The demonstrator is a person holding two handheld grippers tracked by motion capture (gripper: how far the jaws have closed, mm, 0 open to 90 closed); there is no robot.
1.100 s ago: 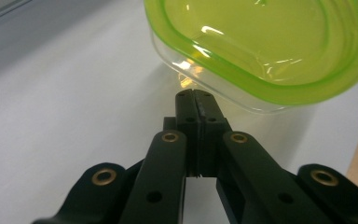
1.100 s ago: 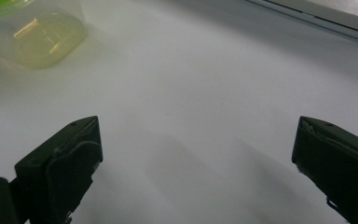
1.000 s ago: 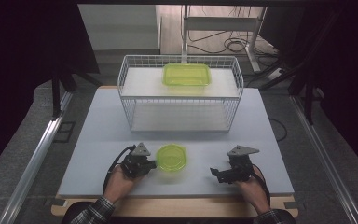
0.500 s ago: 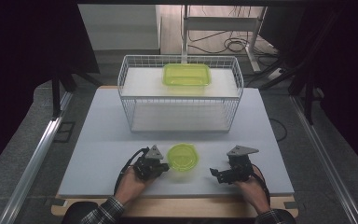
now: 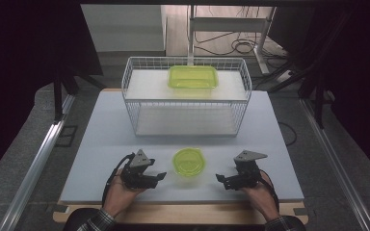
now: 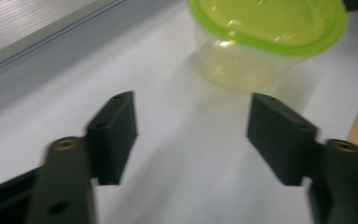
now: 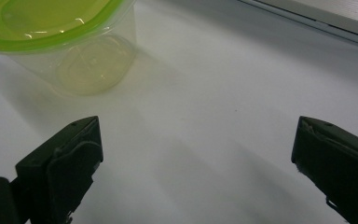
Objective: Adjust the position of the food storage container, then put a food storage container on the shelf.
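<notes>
the round lidded container [image 5: 189, 161] is standing upright on the white table [image 5: 101, 134], green lid facing up, with no long axis; no writing is readable on it. it is sitting between the two grippers, touching neither. the left gripper [image 5: 160, 176] has just been opening, nothing between its jaws. the right gripper [image 5: 220, 178] is holding its jaws wide apart, empty. behind, a wire basket [image 5: 139, 103] is carrying a rectangular green container [image 5: 193, 77].

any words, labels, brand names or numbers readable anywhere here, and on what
None: no readable text in any view.
Round container with green lid: plain, no label or print in either gripper view.
Rectangular green container on the wire rack: no marking to be made out; too small to rule out fine embossing.
Left gripper and right gripper: black jaws and grey plates show no lettering.
</notes>
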